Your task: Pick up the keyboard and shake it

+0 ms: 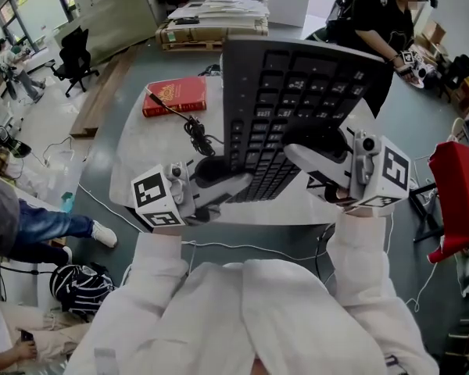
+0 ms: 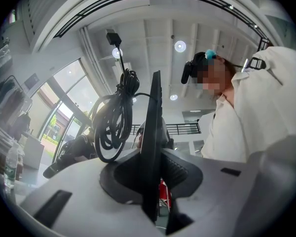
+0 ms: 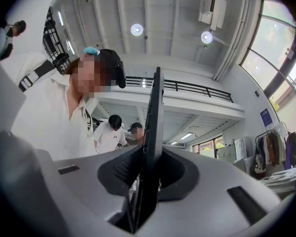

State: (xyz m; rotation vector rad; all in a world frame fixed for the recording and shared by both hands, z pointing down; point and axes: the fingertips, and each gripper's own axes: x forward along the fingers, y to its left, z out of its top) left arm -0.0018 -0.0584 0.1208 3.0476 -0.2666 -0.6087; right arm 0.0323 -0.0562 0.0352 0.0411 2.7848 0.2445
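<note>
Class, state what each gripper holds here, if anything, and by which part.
Both hold the flat black computer keyboard, raised and tilted. The left gripper clamps the left end of its near edge, and the right gripper clamps the right end.

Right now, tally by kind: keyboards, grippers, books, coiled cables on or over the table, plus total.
Keyboards: 1, the black keyboard, held up off the table.
Grippers: 2, left gripper and right gripper, both clamped on it.
Books: 1, red book.
Cables: 1, coiled cable.
Total: 5.
</note>
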